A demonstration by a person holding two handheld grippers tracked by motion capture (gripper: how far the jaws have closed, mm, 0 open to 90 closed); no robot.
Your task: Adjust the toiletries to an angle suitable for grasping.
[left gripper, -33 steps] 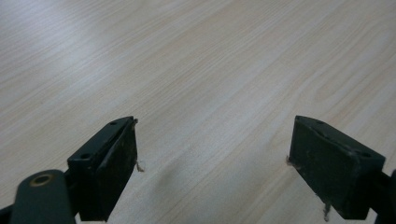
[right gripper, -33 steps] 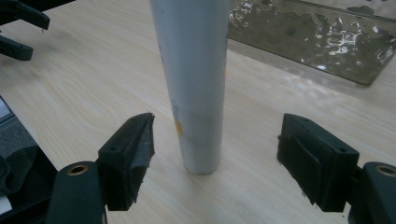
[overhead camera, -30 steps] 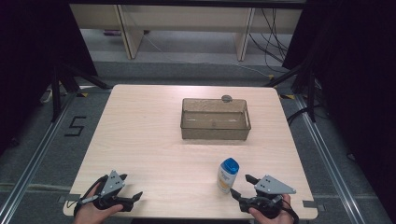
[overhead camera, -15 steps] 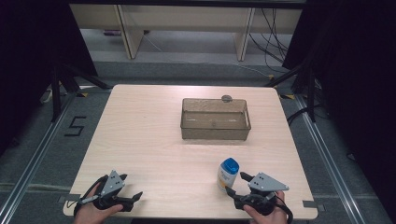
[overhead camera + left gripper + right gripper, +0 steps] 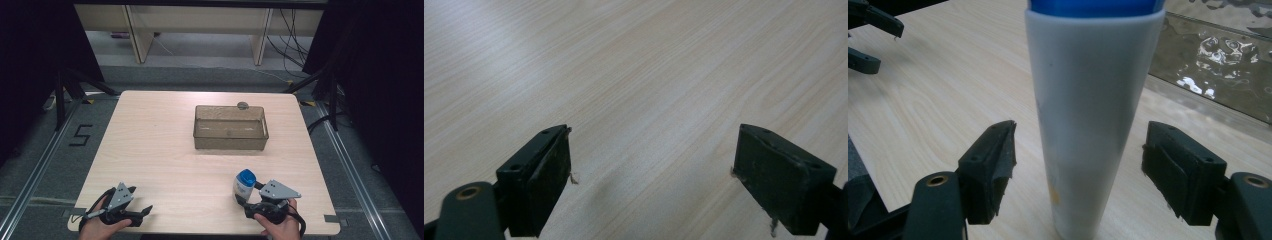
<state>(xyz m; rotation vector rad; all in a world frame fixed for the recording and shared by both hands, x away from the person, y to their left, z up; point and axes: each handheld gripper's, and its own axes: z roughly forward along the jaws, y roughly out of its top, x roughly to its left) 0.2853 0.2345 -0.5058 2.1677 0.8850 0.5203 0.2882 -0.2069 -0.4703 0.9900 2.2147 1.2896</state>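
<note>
Standing upright near the table's [image 5: 165, 150] front edge, the white bottle [image 5: 243, 187] with its blue cap sits between the jaws of the right gripper [image 5: 248, 198]. Its jaws have just been closing, yet a gap remains on each side of the bottle — the pads do not press it. The person's right hand [image 5: 277, 225] holds this gripper at the table's front rim, a short way in from the right corner.

The left gripper [image 5: 141, 212] lies near the front left corner, jaws spread wide with nothing between them, well apart from the bottle. Between the two grippers and the clear bin [image 5: 230, 129] farther back, a broad stretch of bare wood lies open. The bin stands toward the back, nearer the far edge than the near one, and a small dark round thing [image 5: 242, 105] rests at its far rim.

From the right gripper view, the bottle [image 5: 1088, 115] rises straight up past the top of the frame, the bin's wall [image 5: 1218, 60] close behind it at right — a nearness the high view does not suggest. From the left gripper view, the open jaws [image 5: 651, 170] hover over plain wood grain.
</note>
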